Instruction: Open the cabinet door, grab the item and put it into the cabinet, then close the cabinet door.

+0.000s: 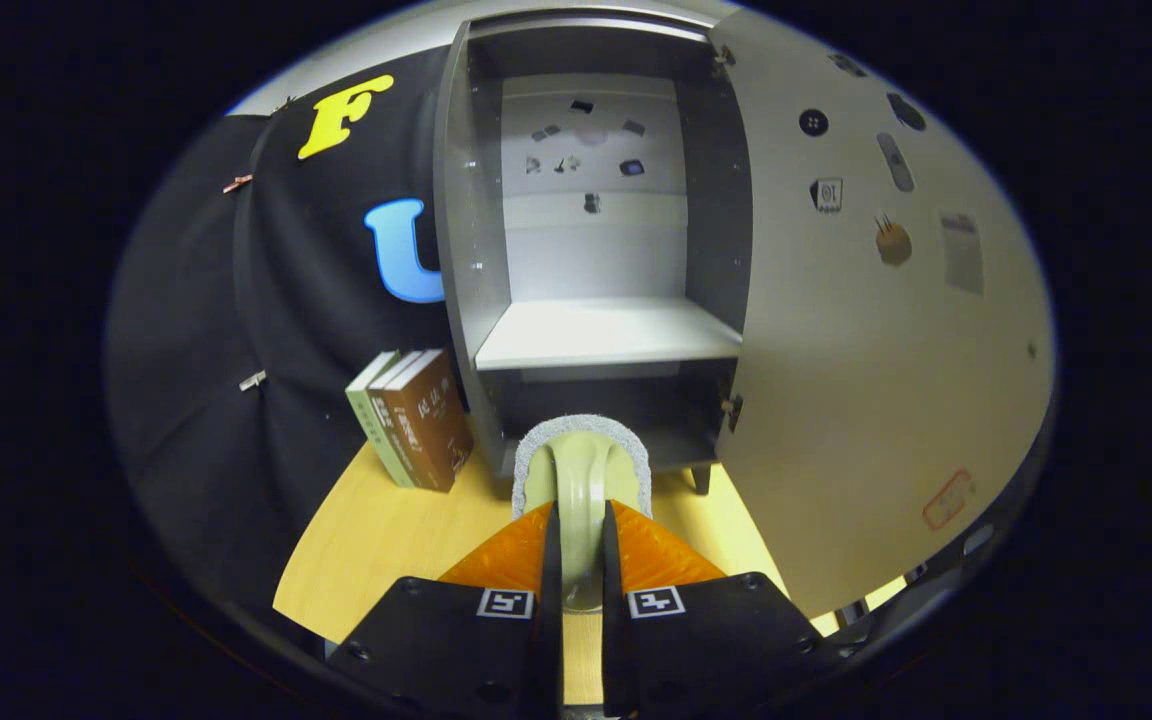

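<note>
My gripper [578,555] is shut on the curved handle of a beige scrub brush [581,470], whose grey fuzzy pad rim arcs just ahead of the orange fingers [506,555]. The brush is held off the wooden table, in front of the grey cabinet [456,250]. The cabinet stands open: its door [866,380] is swung out to the right. Inside, a pale shelf [606,335] lies bare, level with a spot just above the brush, and a dark lower compartment [616,405] sits directly behind the brush.
Three upright books [411,420] lean against the cabinet's left side on the light wooden table [386,550]. Black cloth hangs behind them. The open door has small stickers on its inner face and bounds the space to the right.
</note>
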Available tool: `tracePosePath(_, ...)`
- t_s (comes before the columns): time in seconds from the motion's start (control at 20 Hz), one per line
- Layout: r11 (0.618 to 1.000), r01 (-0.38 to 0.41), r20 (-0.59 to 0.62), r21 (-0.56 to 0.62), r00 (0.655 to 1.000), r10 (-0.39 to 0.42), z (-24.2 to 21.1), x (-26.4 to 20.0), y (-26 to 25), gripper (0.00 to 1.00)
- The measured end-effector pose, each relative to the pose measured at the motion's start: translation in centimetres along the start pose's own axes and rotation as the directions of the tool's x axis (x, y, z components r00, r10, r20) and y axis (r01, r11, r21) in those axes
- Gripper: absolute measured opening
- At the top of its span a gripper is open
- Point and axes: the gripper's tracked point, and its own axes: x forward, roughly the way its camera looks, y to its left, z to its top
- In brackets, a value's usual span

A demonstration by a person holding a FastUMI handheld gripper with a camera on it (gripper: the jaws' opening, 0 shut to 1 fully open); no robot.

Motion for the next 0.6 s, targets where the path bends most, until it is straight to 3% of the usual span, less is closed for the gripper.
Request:
tracePosePath(0.4, 0.999, -0.042, 0.080, -0.010, 0.996, 0.043, 12.5, 10.7, -0.4, 0.20)
tracePosePath(0.6, 0.998, -0.036, 0.070, -0.046, 0.997, 0.040, 16.6, 16.9, -0.8, 0.19)
